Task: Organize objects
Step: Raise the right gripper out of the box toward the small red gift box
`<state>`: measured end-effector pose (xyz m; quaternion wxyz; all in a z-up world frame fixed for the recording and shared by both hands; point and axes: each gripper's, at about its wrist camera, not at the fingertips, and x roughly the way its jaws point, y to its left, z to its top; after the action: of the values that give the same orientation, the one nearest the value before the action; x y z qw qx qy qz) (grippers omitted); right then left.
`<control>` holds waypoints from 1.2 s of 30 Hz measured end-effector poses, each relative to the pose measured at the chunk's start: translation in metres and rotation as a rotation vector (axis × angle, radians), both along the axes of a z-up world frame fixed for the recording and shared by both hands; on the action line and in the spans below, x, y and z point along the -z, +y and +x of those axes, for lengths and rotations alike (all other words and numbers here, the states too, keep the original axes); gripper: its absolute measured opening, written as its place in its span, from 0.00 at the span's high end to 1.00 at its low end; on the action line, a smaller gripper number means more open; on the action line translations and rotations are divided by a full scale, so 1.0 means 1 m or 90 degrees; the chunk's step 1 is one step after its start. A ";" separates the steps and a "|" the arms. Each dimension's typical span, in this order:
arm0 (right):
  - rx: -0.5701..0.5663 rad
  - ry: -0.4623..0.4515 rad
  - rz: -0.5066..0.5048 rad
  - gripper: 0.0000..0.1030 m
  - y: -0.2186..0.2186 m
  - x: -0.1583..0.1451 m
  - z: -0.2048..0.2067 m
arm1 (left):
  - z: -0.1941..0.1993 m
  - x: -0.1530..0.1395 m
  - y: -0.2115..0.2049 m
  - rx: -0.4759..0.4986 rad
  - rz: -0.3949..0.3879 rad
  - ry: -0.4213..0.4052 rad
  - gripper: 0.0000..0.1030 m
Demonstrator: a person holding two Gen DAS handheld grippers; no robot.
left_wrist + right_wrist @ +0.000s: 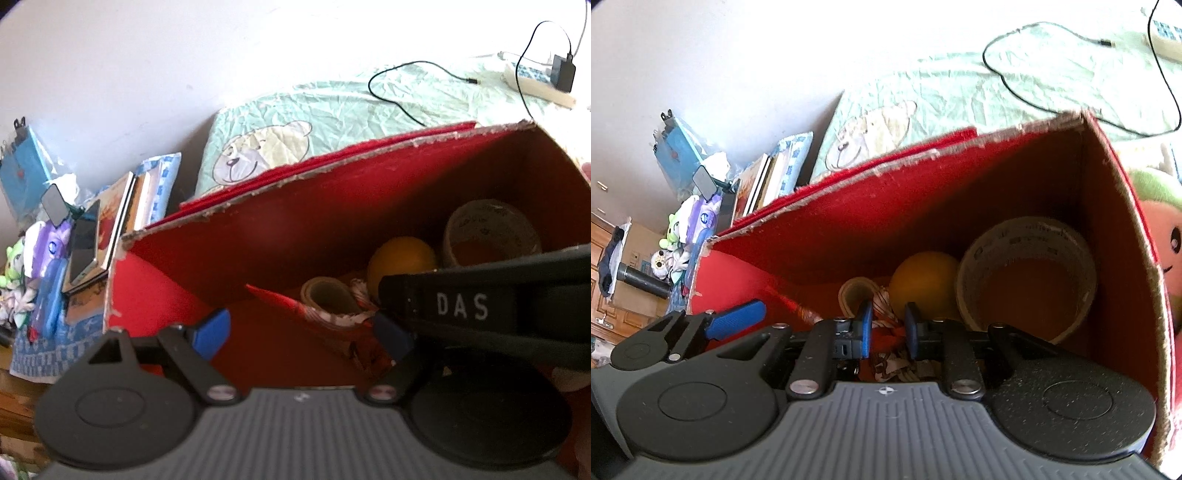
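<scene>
Four things already lie in the red box (923,206), so we judge the sorting well along; at the lower right of the right wrist frame a large tape roll (1027,269) leans in the far corner, a yellow ball (925,284) sits just left of it, touching or nearly so, and a smaller tape roll (855,295) lies left of the ball; a red patterned wrapper (332,325) rests at the lower centre of the left wrist frame, below the small roll; the right gripper (888,326) is down inside the box, its jaws narrowed but not closed, with a bit of patterned cloth or wrapper between them, and we cannot tell whether they pinch it or merely straddle it; the left gripper (306,332) hangs over the box with its jaws spread wide and nothing held; what seems left, in our view: a plush toy (1160,229) presses against the outside of the box at the right edge of the frame, and a black cable (406,92) lies loose on the bed (332,107) at the upper right; whether the books (122,221) stacked at the left belong to the job we cannot say
</scene>
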<state>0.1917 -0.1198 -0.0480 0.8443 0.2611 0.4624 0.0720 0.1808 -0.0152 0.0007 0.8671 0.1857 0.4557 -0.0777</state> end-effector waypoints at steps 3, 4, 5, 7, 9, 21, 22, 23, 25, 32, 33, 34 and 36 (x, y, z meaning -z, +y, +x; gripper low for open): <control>-0.003 -0.013 -0.013 0.78 0.002 -0.003 -0.002 | -0.003 -0.005 0.002 -0.010 -0.005 -0.009 0.16; 0.000 -0.019 -0.018 0.78 0.002 -0.005 -0.003 | -0.004 -0.008 0.003 -0.013 -0.008 -0.012 0.16; 0.002 -0.024 -0.022 0.78 0.002 -0.006 -0.004 | -0.005 -0.011 0.004 -0.013 -0.012 -0.015 0.15; 0.009 -0.033 -0.035 0.78 0.003 -0.009 -0.007 | -0.008 -0.016 0.006 -0.016 -0.017 -0.018 0.14; 0.017 -0.041 -0.043 0.78 0.003 -0.012 -0.010 | -0.012 -0.020 0.009 -0.023 -0.022 -0.019 0.12; 0.028 -0.115 -0.083 0.72 0.012 -0.041 -0.046 | -0.055 -0.056 0.023 -0.038 -0.051 -0.062 0.08; 0.027 -0.122 -0.077 0.72 0.012 -0.045 -0.050 | -0.060 -0.062 0.025 -0.037 -0.059 -0.069 0.08; 0.026 -0.129 -0.072 0.72 0.012 -0.048 -0.055 | -0.063 -0.066 0.028 -0.038 -0.065 -0.071 0.08; 0.023 -0.145 -0.068 0.71 0.014 -0.055 -0.064 | -0.070 -0.072 0.033 -0.041 -0.077 -0.072 0.08; -0.007 -0.172 -0.032 0.71 0.020 -0.069 -0.090 | -0.097 -0.082 0.058 -0.052 -0.108 -0.068 0.08; -0.014 -0.174 -0.023 0.71 0.021 -0.070 -0.094 | -0.100 -0.082 0.062 -0.054 -0.110 -0.065 0.08; -0.019 -0.175 -0.015 0.71 0.023 -0.070 -0.099 | -0.104 -0.082 0.065 -0.057 -0.111 -0.064 0.08; -0.039 -0.172 0.008 0.71 0.025 -0.071 -0.106 | -0.113 -0.082 0.071 -0.059 -0.107 -0.067 0.08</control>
<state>0.0857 -0.0946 0.0226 0.8945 0.2401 0.3521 0.1351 0.0682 0.0558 0.0828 0.9048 0.0950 0.4098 -0.0659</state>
